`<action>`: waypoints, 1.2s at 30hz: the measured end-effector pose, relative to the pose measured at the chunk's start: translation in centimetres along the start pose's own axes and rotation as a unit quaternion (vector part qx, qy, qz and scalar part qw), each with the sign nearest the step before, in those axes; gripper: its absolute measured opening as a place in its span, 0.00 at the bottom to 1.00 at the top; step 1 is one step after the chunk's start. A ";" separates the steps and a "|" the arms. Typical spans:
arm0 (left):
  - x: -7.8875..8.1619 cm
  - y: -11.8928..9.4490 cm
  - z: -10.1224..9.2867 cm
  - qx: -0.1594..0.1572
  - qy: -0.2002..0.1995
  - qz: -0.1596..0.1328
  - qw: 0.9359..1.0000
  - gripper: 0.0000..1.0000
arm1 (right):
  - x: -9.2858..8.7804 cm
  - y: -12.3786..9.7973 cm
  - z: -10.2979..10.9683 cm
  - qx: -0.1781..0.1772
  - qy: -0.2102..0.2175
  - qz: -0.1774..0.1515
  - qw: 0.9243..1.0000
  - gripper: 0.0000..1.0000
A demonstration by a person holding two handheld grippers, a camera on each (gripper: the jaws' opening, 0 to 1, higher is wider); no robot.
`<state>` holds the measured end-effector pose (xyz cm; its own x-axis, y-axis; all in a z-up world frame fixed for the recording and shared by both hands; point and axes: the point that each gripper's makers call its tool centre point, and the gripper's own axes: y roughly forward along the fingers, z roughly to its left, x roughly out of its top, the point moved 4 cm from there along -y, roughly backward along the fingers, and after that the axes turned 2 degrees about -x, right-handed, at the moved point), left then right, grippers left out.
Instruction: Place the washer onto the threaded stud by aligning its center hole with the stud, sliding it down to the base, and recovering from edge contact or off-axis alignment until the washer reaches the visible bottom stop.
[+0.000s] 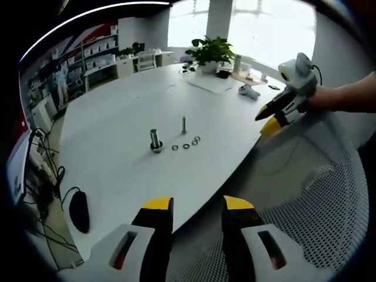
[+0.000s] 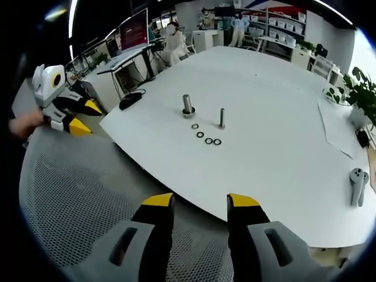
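A thin threaded stud [image 1: 184,124] [image 2: 222,118] stands upright on the white table [image 1: 117,117] [image 2: 276,88]. Beside it stands a thicker metal bolt [image 1: 155,141] [image 2: 188,106]. Several small dark washers [image 1: 186,145] [image 2: 208,140] lie in a short row on the table in front of the two. My left gripper [image 1: 197,205] [image 2: 73,114] is open with nothing in it, held back off the table's edge over a chair. Off another side of the table, my right gripper [image 2: 200,202] [image 1: 276,114] is likewise open with nothing between its jaws. Both are well short of the washers.
A grey mesh chair back [image 1: 317,194] [image 2: 70,200] lies between the grippers and the table edge. A black mouse [image 1: 79,210] [image 2: 130,100] sits near one end of the table; a white controller [image 1: 248,91] [image 2: 356,185] and a potted plant [image 1: 208,53] [image 2: 358,94] are towards the other end.
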<state>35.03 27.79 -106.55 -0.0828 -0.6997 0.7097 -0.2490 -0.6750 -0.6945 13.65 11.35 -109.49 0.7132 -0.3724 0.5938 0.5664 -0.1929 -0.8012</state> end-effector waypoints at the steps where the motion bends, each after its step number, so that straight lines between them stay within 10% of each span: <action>1: 0.0 0.0 0.0 -0.001 -0.002 0.001 1.000 0.31 | 0.0 -0.1 0.1 0.000 0.001 -0.001 1.000 0.38; 36: 0.1 0.1 0.1 -0.004 -0.002 -0.004 1.000 0.31 | -0.6 0.2 -0.2 -0.008 -0.007 0.027 1.000 0.38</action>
<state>35.09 27.66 -106.53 -0.0773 -0.6949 0.7150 -0.2583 -0.6787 -0.6875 13.29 11.36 -109.99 0.7485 -0.3697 0.5505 0.5202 -0.1874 -0.8332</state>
